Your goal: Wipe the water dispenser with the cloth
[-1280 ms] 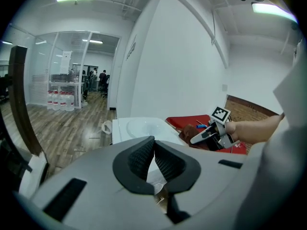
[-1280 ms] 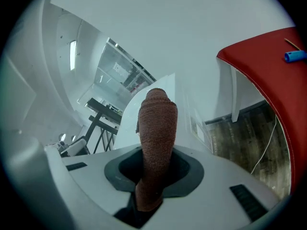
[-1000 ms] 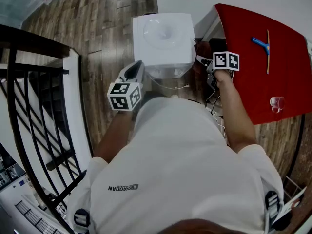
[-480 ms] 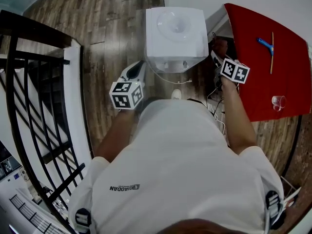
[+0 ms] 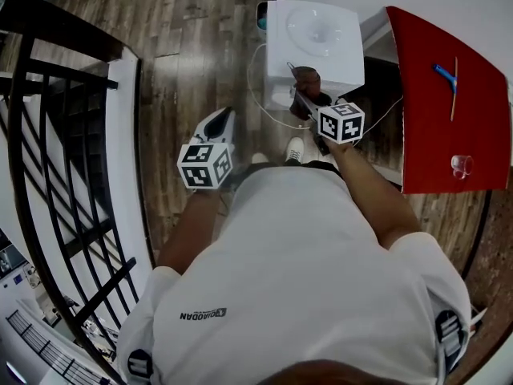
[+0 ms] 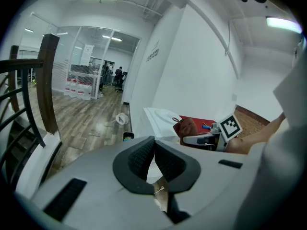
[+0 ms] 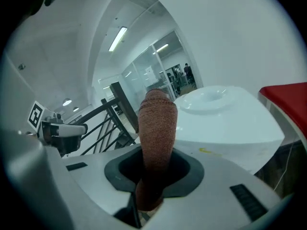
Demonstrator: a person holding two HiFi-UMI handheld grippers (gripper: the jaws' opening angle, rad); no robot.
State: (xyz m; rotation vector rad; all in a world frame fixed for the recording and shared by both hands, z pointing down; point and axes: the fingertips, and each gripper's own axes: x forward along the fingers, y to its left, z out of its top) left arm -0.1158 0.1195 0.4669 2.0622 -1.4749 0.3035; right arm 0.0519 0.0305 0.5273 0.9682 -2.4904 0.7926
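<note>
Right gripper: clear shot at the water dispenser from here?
Probably yes: the right gripper, shut on the cloth, sits beside the water dispenser; nothing shows between them.

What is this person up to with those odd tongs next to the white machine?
A person is set to wipe a white water dispenser using two hand-held grippers. The right gripper is clamped on a brown cloth and holds it up by the dispenser's front top edge. Whether the cloth touches the dispenser is unclear. The left gripper is shut with nothing in it, held off to the side above the wooden floor.
</note>
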